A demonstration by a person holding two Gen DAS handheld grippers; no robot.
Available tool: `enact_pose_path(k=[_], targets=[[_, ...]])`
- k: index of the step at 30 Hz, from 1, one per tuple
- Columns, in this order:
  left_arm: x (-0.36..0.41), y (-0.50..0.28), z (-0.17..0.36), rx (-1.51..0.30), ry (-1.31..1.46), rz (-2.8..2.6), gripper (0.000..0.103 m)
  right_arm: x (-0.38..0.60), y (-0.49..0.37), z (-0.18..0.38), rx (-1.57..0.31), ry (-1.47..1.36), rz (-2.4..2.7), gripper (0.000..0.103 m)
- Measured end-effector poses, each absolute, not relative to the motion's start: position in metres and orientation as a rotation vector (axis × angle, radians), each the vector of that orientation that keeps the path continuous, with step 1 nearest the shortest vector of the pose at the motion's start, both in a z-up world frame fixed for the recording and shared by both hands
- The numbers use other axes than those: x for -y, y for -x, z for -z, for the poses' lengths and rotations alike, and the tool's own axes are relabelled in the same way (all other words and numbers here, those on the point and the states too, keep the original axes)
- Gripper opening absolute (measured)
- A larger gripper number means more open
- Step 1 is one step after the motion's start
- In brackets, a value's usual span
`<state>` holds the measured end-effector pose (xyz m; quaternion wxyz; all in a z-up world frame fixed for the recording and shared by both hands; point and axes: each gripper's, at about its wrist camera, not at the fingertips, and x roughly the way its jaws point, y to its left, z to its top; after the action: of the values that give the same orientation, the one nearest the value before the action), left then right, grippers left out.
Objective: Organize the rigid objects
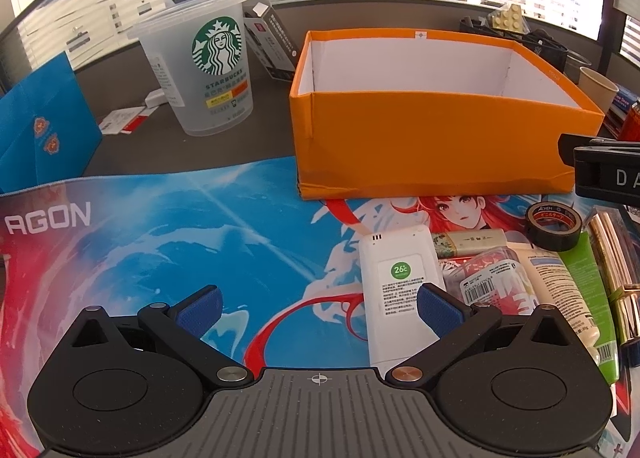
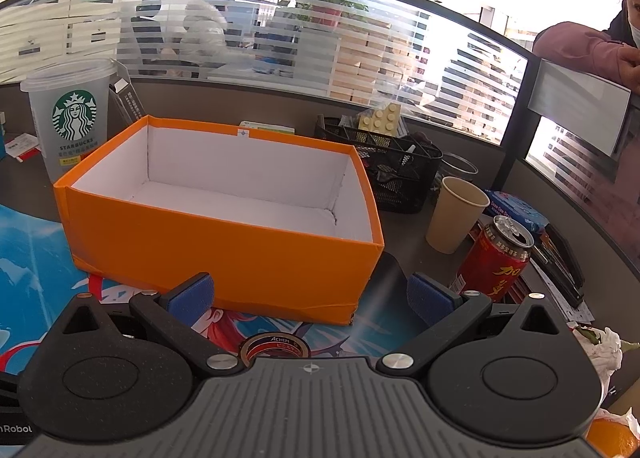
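Note:
An empty orange box (image 1: 432, 146) with a white inside stands on the desk mat; it also shows in the right wrist view (image 2: 224, 250). My left gripper (image 1: 318, 308) is open and empty above the mat, just left of a white remote (image 1: 394, 290). Beside the remote lie a small cream tube (image 1: 472, 241), a clear packet (image 1: 494, 282), a cream tube (image 1: 558, 282), a green tube (image 1: 596, 290), a gold cylinder (image 1: 614, 254) and a black tape roll (image 1: 554, 225). My right gripper (image 2: 310, 300) is open and empty, over the tape roll (image 2: 274, 346), in front of the box.
A Starbucks cup (image 1: 204, 66) stands left of the box, with a blue folder (image 1: 40, 126) farther left. In the right wrist view a paper cup (image 2: 456, 214), a red can (image 2: 496, 262) and a black mesh organizer (image 2: 384, 166) stand right of the box.

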<state>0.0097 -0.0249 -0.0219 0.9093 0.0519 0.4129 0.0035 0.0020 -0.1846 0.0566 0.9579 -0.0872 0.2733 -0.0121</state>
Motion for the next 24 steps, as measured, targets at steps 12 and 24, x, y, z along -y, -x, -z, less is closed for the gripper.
enact_pose_path(k=[12, 24], targets=[[0.023, -0.012, 0.028, -0.868, -0.105, -0.007, 0.103, 0.18, -0.002, -0.055, -0.562, 0.185, 0.022, 0.103], [0.018, -0.015, 0.038, -0.875, -0.144, -0.049, 0.103, 0.186, 0.005, -0.053, -0.534, 0.169, 0.011, 0.103]])
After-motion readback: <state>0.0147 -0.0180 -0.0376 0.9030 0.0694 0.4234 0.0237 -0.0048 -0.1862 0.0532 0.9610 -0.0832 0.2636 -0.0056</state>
